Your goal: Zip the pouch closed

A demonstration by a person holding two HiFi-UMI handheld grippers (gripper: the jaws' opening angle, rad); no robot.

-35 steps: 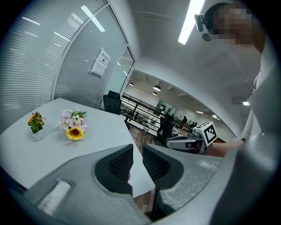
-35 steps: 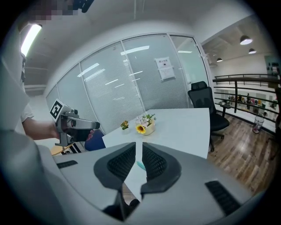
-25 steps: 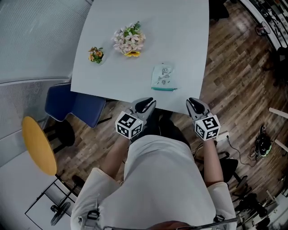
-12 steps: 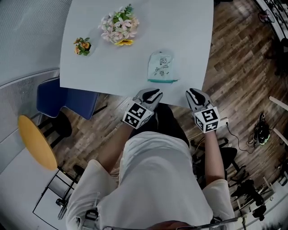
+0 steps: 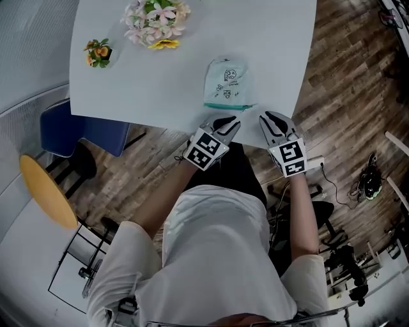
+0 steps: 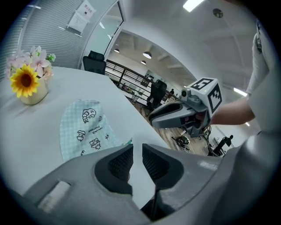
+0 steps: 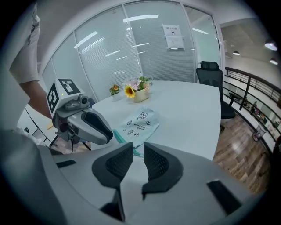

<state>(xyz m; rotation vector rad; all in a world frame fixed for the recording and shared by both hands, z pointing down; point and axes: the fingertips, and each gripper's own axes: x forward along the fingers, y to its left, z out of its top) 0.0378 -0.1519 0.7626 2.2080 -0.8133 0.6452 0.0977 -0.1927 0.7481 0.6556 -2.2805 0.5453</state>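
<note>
head view: i am looking steeply down over the person's torso at a pale desk [image 5: 192, 70], where the pouch [image 5: 225, 84] is lying flat near the closer edge, just beyond both tools. the left hand-held gripper [image 5: 227, 121] is hovering at the desk edge right by the pouch's near side, and the right hand-held gripper [image 5: 271, 120] is hanging beside it, a little further to the right. in each gripper view the jaws are sitting almost together with only a thin slit between them, and nothing is lying in that slit, so both are holding nothing.

the pouch is looking like thin mint-green checked fabric printed with small dark cartoon drawings, rounded at the far end, with a teal zipper band [image 5: 229, 106] running along the near edge. i am not making out the slider or how far the zipper is already drawn.

i am judging it light, soft and floppy, likely to slide and bunch on the smooth desk when pulled. so i am expecting one tool to be pinching the fabric at the zipper's end while the other is taking the small pull tab.

a flower bunch [image 5: 155, 14] and a smaller posy [image 5: 98, 52] are sitting well apart at the far side.
</note>
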